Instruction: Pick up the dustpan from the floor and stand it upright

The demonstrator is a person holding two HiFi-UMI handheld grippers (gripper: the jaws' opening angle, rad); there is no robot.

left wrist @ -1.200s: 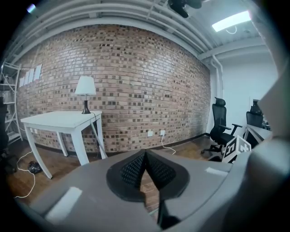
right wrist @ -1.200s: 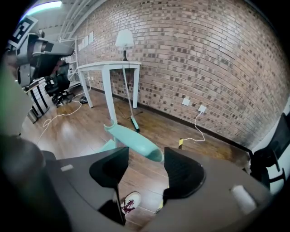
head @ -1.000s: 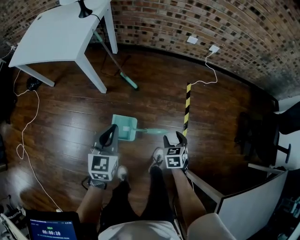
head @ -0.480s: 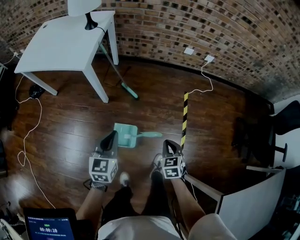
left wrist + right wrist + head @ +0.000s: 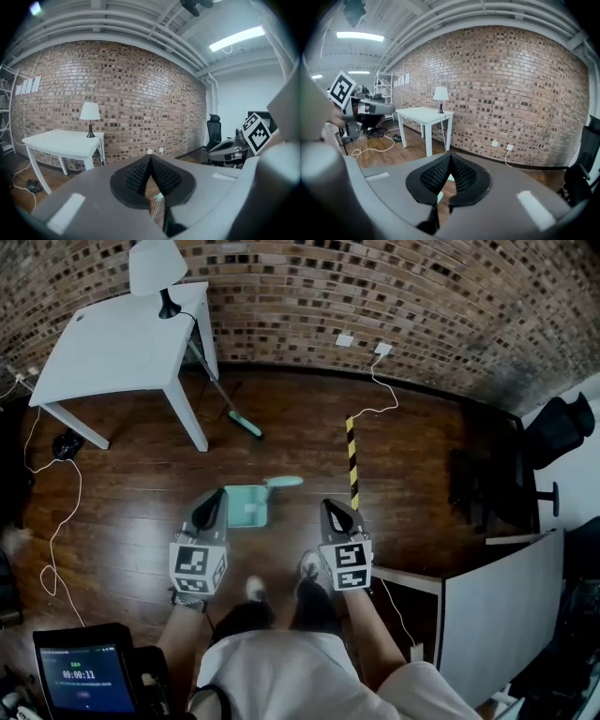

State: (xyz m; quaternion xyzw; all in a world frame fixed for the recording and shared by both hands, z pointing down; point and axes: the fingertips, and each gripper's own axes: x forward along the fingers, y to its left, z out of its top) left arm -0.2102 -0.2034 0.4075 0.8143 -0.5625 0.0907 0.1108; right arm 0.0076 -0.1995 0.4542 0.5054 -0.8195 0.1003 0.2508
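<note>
The teal dustpan (image 5: 247, 505) lies flat on the dark wooden floor in the head view, its handle (image 5: 282, 482) pointing up and to the right. My left gripper (image 5: 215, 497) hovers just left of the pan, shut and empty. My right gripper (image 5: 329, 506) hangs to the right of the handle, also shut with nothing in it. Neither touches the dustpan. In the left gripper view the jaws (image 5: 150, 157) meet at their tips. The right gripper view shows its jaws (image 5: 450, 155) pressed together too, with slivers of teal dustpan (image 5: 440, 197) showing below them.
A white table (image 5: 122, 334) with a lamp (image 5: 157, 268) stands at the back left, and a teal broom (image 5: 225, 401) leans on it. Yellow-black tape (image 5: 352, 460) runs along the floor. Cables (image 5: 56, 512) trail at left. A white desk panel (image 5: 497, 606) and an office chair (image 5: 553, 427) stand at right.
Both grippers have risen away from the floor and the view has pulled back. The right gripper's jaws, apart beside the handle a second ago, have come together empty. The dustpan still lies on the floor.
</note>
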